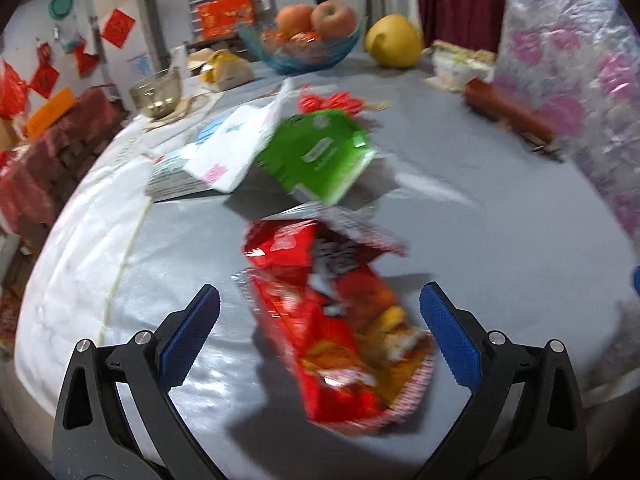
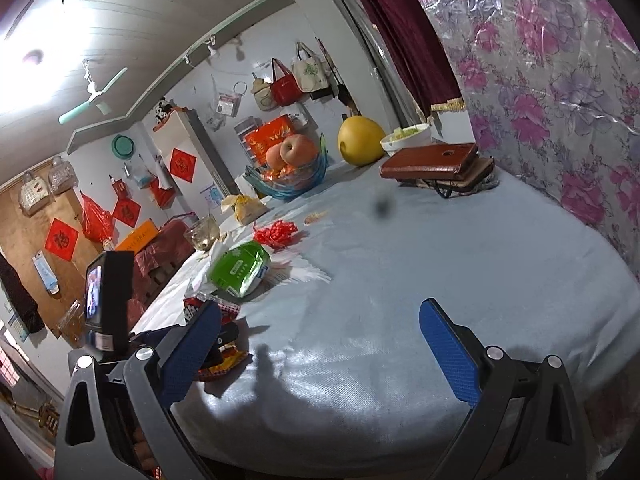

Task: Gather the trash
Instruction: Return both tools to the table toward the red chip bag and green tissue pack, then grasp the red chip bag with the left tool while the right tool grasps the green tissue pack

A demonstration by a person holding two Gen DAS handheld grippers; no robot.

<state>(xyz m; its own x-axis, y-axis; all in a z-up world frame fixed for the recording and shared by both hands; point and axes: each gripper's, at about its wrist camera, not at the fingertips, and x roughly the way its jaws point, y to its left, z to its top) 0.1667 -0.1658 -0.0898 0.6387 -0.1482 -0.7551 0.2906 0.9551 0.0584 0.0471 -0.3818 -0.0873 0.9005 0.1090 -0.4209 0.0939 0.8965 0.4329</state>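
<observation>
A crumpled red snack bag point(image 1: 336, 320) lies on the grey tablecloth point(image 1: 500, 240). My left gripper point(image 1: 320, 312) is open, its blue pads on either side of the bag, not touching it. Behind the bag lie a green packet point(image 1: 320, 156), a white wrapper point(image 1: 236, 148) and red ribbon scraps point(image 1: 332, 102). My right gripper point(image 2: 320, 340) is open and empty above bare cloth at the table's near edge. In the right wrist view the green packet point(image 2: 240, 266) and ribbon scraps point(image 2: 276, 234) lie to the left; the red bag point(image 2: 220, 356) peeks from behind the left finger.
A blue glass fruit bowl point(image 1: 304, 48) and a yellow pomelo point(image 1: 394, 42) stand at the back. A metal bowl point(image 1: 158, 92) is at back left. A brown wallet point(image 2: 432, 162) lies near the flowered wall. The other gripper's camera point(image 2: 108, 300) is at left.
</observation>
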